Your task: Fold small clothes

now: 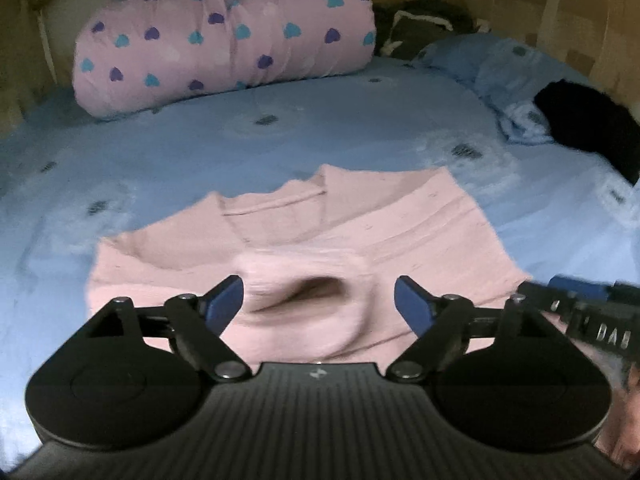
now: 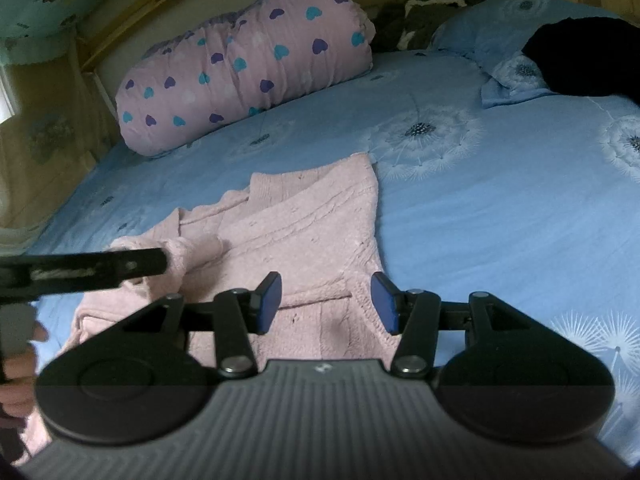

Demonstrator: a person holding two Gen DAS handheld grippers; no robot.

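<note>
A pink knitted sweater (image 1: 304, 236) lies on the blue bed cover, partly folded, one sleeve laid across its body. My left gripper (image 1: 320, 304) hovers low over the near part, jaws wide apart. A blurred pink sleeve cuff (image 1: 304, 304) sits between the pads, and neither pad presses on it. In the right wrist view the sweater (image 2: 304, 224) stretches away from my right gripper (image 2: 326, 304), which stands partly open over the knit's near right edge with nothing clamped. The left gripper's black finger (image 2: 100, 268) reaches in from the left beside the bunched sleeve (image 2: 180, 252).
A pink rolled quilt with hearts (image 1: 224, 36) lies across the far side of the bed. A blue pillow (image 2: 500, 28) with a black garment (image 2: 580, 56) on it sits at the far right. A wooden bed frame (image 2: 120, 36) runs behind. A person's hand (image 2: 20, 340) shows at the left edge.
</note>
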